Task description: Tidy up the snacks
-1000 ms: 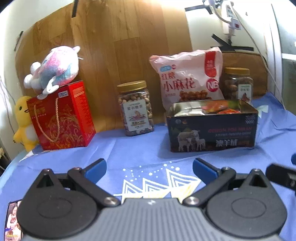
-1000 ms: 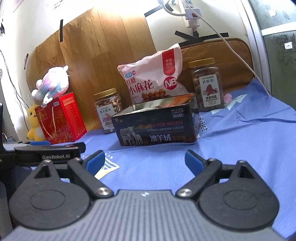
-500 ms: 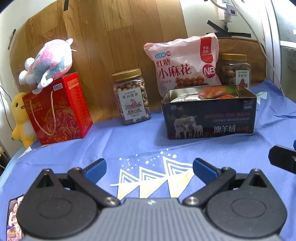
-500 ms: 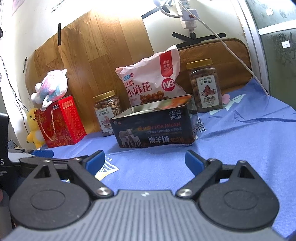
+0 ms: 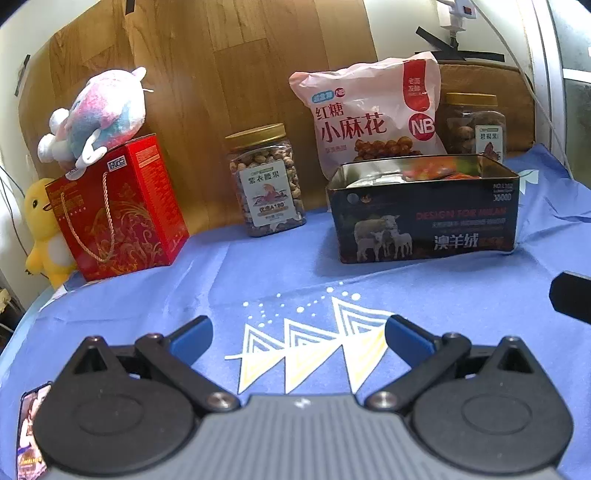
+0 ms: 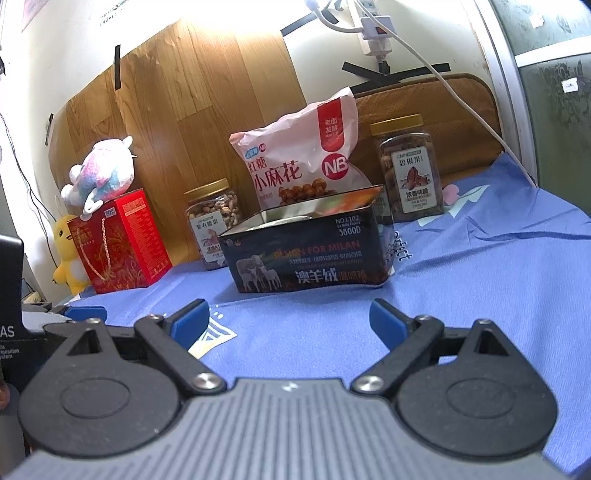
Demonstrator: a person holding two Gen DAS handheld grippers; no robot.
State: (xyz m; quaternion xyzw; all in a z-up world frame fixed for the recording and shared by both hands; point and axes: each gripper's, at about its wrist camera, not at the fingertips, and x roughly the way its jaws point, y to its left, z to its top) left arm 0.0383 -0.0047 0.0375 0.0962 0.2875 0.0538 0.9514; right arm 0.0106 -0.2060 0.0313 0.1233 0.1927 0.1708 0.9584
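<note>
Both grippers are hovering low over the table with nothing in them: the left gripper point(image 5: 297, 338) is holding its fingers spread wide, and the right gripper point(image 6: 290, 317) is doing the same. This looks like a pause between picks, or the close of the job. The open tin point(image 5: 424, 218) is sitting mid-table, just ahead of both grippers, with wrapped snacks point(image 5: 424, 172) already lying inside it. Behind it a pink snack bag point(image 5: 369, 118) is leaning against the backboard, with a nut jar point(image 5: 267, 181) to its left and a second jar point(image 6: 410, 170) to its right. No loose snack is showing on the cloth near the fingers, so the next move probably calls for reaching toward the back row, if anything remains.

A blue cloth point(image 5: 258, 273) with white triangles is covering the table. A wooden panel point(image 5: 240, 74) is standing behind; a red gift box point(image 5: 118, 206) is carrying a plush toy point(image 5: 99, 114), beside a yellow duck point(image 5: 44, 229). A power strip point(image 6: 373, 33) is hanging above.
</note>
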